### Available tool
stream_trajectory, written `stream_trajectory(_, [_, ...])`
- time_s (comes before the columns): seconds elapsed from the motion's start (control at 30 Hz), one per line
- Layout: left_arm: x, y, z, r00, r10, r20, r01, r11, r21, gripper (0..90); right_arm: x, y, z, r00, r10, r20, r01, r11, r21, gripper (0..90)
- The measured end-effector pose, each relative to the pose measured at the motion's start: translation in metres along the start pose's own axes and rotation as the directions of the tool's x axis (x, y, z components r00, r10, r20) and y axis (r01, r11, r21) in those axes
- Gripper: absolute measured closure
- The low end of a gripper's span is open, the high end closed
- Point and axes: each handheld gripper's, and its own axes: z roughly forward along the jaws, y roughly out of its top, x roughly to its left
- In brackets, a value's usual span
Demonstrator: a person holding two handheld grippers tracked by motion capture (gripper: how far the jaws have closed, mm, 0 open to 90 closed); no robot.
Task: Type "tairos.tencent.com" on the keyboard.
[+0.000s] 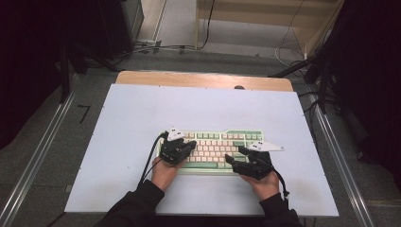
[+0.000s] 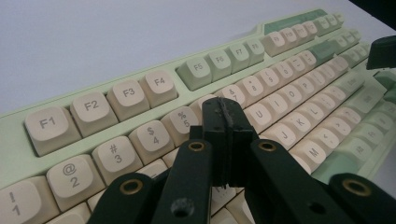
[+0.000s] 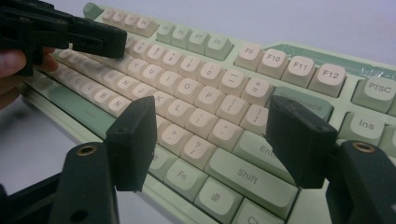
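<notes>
A pale green keyboard [image 1: 236,135] with cream and green keys lies on the white table top, near its front middle. My left gripper [image 1: 190,144] hovers over the keyboard's left half, its jaws shut together with nothing between them; in the left gripper view the closed tips [image 2: 227,122] sit above the number and letter rows of the keyboard [image 2: 93,105]. My right gripper [image 1: 238,155] is over the right half, jaws wide open. In the right gripper view its fingertips [image 3: 135,137] straddle the punctuation keys and Shift, above the keyboard [image 3: 299,70].
The white table top [image 1: 142,118] has bare room left, right and behind the keyboard. A wooden strip [image 1: 203,79] runs along the far edge. Metal rails [image 1: 38,156] flank the table. Cables [image 1: 156,47] lie on the floor beyond.
</notes>
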Motion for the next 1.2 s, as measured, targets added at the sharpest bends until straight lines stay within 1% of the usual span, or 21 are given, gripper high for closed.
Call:
stream_trajectory(0.4, [0.000,0.000,0.001,1.0000,0.001,0.003,-0.001,0.9999,0.011,90.0,0.001,0.000,0.001,1.0000,-0.001,-0.004,0.001,1.000,0.004,32.3])
stream_trajectory(0.53, [0.000,0.000,0.003,1.0000,0.001,0.005,-0.002,0.9994,0.034,90.0,0.001,0.000,0.001,1.0000,0.000,-0.005,0.000,1.000,0.003,32.4])
stream_trajectory(0.6, [0.000,0.000,0.003,1.0000,0.004,0.003,-0.004,0.9994,0.034,90.0,0.001,0.000,0.001,1.0000,0.000,-0.007,0.000,1.000,0.006,32.6])
stream_trajectory(0.7, [0.001,0.002,-0.002,1.0000,-0.003,0.004,0.003,1.0000,0.001,90.0,0.001,0.001,0.000,1.0000,-0.001,-0.005,0.001,1.000,0.003,32.6])
stream_trajectory(0.77, [0.002,0.003,-0.007,0.9998,-0.016,0.014,0.016,0.9996,-0.022,90.0,0.001,0.001,0.000,1.0000,0.000,-0.005,0.000,1.000,-0.002,32.6])
stream_trajectory(0.83, [0.003,0.004,-0.011,0.9995,-0.022,0.023,0.023,0.9993,-0.031,86.7,0.001,0.001,-0.001,1.0000,0.002,-0.005,-0.002,1.000,-0.004,32.6])
stream_trajectory(0.93, [0.005,0.004,-0.018,0.9990,-0.031,0.034,0.032,0.9981,-0.051,79.2,0.000,0.002,0.000,1.0000,0.001,-0.008,-0.001,1.000,-0.006,32.6])
stream_trajectory(1.0, [0.006,0.004,-0.023,0.9990,-0.026,0.035,0.029,0.9976,-0.063,72.4,0.000,0.003,0.000,1.0000,-0.003,-0.009,0.003,1.000,-0.007,32.7])
stream_trajectory(1.07, [0.008,0.004,-0.026,0.9988,-0.032,0.036,0.035,0.9971,-0.067,64.7,0.001,0.003,0.001,0.9999,-0.003,-0.011,0.003,1.000,-0.007,32.6])
stream_trajectory(1.1, [0.009,0.003,-0.028,0.9987,-0.038,0.033,0.041,0.9968,-0.069,62.8,0.001,0.004,0.002,0.9999,-0.004,-0.013,0.004,1.000,-0.005,32.7])
stream_trajectory(1.2, [0.013,0.000,-0.031,0.9992,-0.040,0.009,0.040,0.9969,-0.068,55.9,0.003,0.005,0.005,0.9997,-0.013,-0.020,0.013,1.000,-0.005,32.7])
